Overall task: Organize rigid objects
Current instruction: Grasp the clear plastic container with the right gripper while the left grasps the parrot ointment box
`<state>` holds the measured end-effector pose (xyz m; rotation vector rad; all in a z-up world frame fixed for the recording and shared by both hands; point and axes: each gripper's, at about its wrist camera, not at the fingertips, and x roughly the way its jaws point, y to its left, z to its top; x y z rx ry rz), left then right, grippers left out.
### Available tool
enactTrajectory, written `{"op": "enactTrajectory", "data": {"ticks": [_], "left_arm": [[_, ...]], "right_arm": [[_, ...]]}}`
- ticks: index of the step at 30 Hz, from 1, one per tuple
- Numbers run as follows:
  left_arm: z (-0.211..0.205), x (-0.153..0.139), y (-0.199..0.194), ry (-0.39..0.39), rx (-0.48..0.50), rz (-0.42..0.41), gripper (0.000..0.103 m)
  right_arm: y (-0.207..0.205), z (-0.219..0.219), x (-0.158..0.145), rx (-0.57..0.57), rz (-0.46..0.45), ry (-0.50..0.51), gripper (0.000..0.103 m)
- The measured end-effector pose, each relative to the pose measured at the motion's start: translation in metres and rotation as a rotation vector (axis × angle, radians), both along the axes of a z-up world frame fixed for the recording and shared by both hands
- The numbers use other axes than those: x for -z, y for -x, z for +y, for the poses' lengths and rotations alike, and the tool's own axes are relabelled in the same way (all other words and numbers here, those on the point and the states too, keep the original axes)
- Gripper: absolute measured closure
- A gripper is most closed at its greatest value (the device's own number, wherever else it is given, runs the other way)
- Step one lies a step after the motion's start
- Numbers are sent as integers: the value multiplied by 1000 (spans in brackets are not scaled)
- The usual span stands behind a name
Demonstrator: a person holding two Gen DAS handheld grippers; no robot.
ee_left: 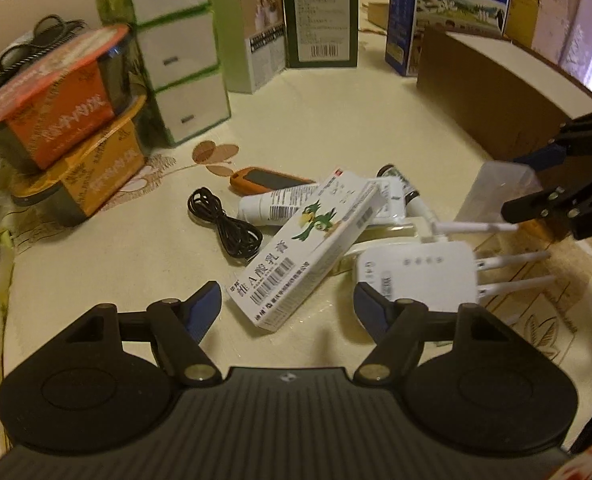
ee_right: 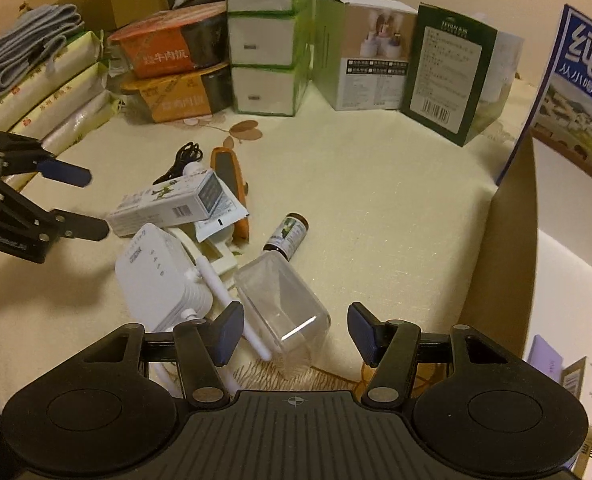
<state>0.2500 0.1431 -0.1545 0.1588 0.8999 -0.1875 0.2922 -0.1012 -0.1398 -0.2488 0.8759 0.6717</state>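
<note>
A heap of small items lies on the cream tablecloth. My left gripper (ee_left: 287,302) is open, and the near end of a white medicine box (ee_left: 307,248) with a green parrot lies between its fingers, with neither pad touching it. Beside it are a white router (ee_left: 415,272) with antennas, a white tube (ee_left: 272,208), an orange-cased device (ee_left: 268,180) and a black cable (ee_left: 224,220). My right gripper (ee_right: 296,332) is open around a clear plastic box (ee_right: 284,304), with a gap at the right pad. A small brown bottle (ee_right: 288,236) lies just beyond. The left gripper (ee_right: 98,204) hovers by the medicine box (ee_right: 164,204).
A brown cardboard box (ee_left: 495,92) stands at the right, its wall (ee_right: 507,240) close to my right gripper. Stacked meal bowls (ee_left: 56,100), green tissue packs (ee_left: 176,60), two upright cartons (ee_right: 375,60) and a blue milk carton (ee_left: 447,12) line the back.
</note>
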Motion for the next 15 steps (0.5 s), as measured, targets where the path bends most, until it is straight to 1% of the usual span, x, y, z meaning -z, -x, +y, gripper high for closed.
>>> {"op": "enactTrajectory", "data": {"ticks": [1, 2, 3, 4, 6, 10, 13, 15], "left_arm": [[2, 3, -4, -5, 16, 5, 33], [3, 6, -8, -12, 30, 8, 33], [4, 8, -11, -21, 43, 10, 33], [6, 10, -14, -26, 60, 11, 33], [8, 14, -21, -33, 93, 14, 33], [10, 21, -32, -34, 170, 25, 34], [8, 26, -39, -33, 210, 36, 39], [6, 29, -44, -33, 225, 41, 39]], "right_arm": [[-1, 0, 0, 4, 1, -6, 54], [-1, 1, 1, 6, 5, -13, 67], [-1, 1, 2, 18, 7, -16, 72], [-1, 0, 2, 34, 7, -26, 74], [0, -2, 0, 72, 5, -50, 76], [1, -9, -2, 205, -4, -63, 76], [0, -13, -2, 299, -2, -55, 76], [0, -16, -2, 342, 1, -50, 76]]}}
